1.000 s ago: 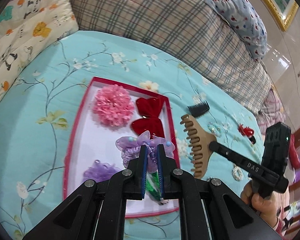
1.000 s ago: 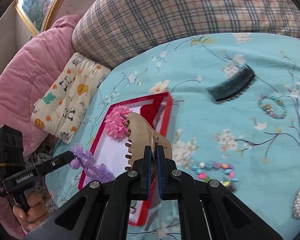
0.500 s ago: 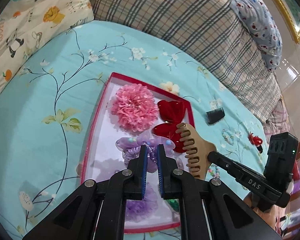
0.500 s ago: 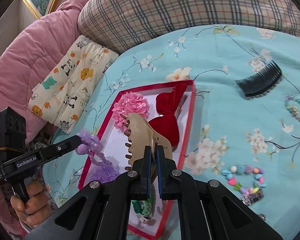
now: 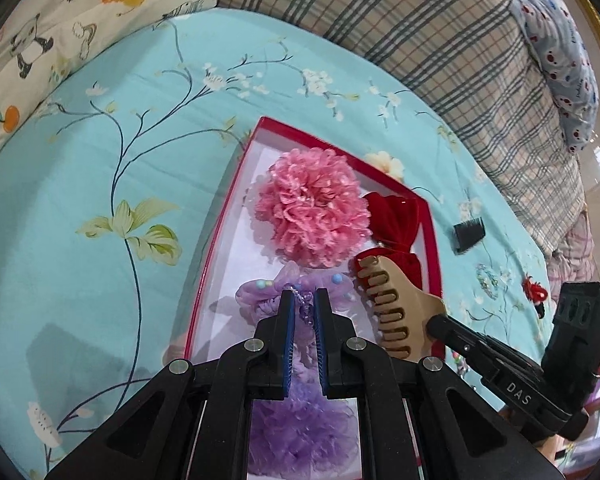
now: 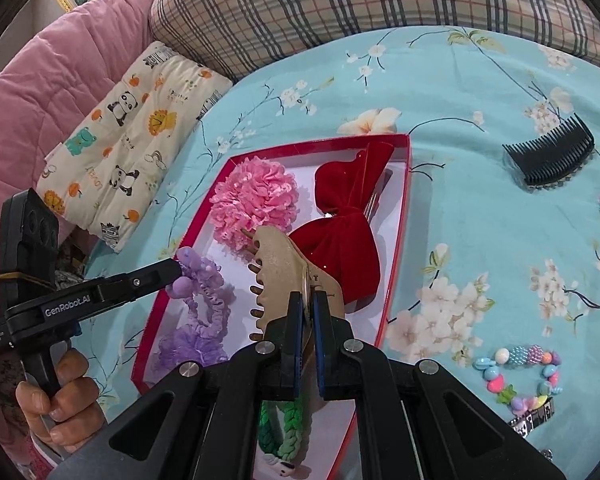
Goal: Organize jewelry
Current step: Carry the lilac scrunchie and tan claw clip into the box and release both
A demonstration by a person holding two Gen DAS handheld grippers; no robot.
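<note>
Your left gripper (image 5: pixel 302 306) is clamped on the purple scrunchie (image 5: pixel 260 292) over the red tray (image 6: pixel 400 236), your right gripper (image 6: pixel 308 312) pinching the tan claw clip (image 6: pixel 280 268) near its right edge.

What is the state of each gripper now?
Left gripper: shut on the purple scrunchie.
Right gripper: shut on the beige claw clip.
</note>
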